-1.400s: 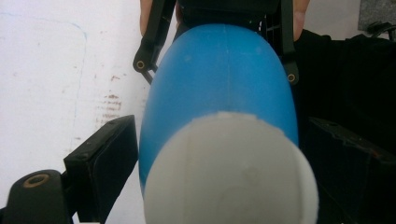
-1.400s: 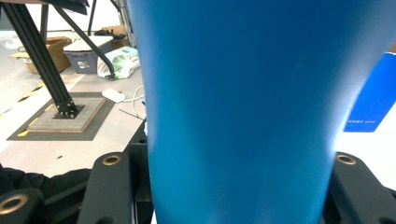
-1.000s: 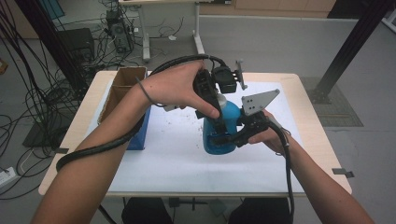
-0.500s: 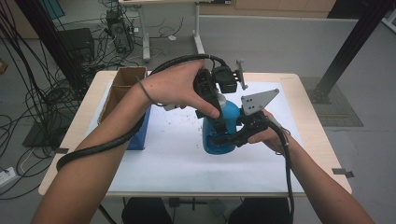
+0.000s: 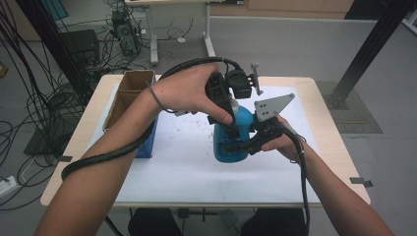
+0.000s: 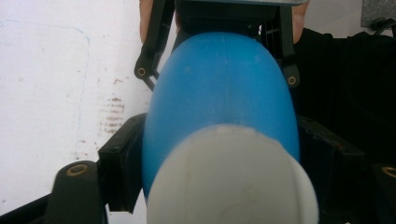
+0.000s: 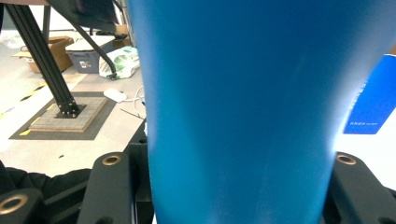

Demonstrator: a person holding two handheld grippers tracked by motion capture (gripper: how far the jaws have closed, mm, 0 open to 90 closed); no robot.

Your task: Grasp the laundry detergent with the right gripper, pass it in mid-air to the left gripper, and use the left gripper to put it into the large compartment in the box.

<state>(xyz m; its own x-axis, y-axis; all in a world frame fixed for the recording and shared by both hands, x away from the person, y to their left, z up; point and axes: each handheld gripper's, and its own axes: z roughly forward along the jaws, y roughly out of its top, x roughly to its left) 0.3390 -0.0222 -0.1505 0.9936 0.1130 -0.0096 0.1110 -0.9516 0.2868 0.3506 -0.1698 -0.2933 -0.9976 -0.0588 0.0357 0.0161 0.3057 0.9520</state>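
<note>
A blue bottle [image 5: 229, 154] with a white cap [image 6: 229, 179] stands upright on the white mat [image 5: 182, 162] at the middle of the table. My right gripper [image 5: 237, 143] comes in from the right and is shut on the bottle's body [image 7: 238, 116], one jaw on each side. My left gripper [image 5: 227, 109] reaches down from above, shut on the bottle's upper part just under the cap. In the left gripper view the bottle [image 6: 224, 88] runs away from the camera and the right gripper's jaws hold its far end.
An open cardboard box [image 5: 130, 91] sits at the table's left edge with a blue carton [image 5: 148, 142] against its near side. A black frame post [image 5: 369, 54] stands on the floor past the right corner. Cables lie on the floor to the left.
</note>
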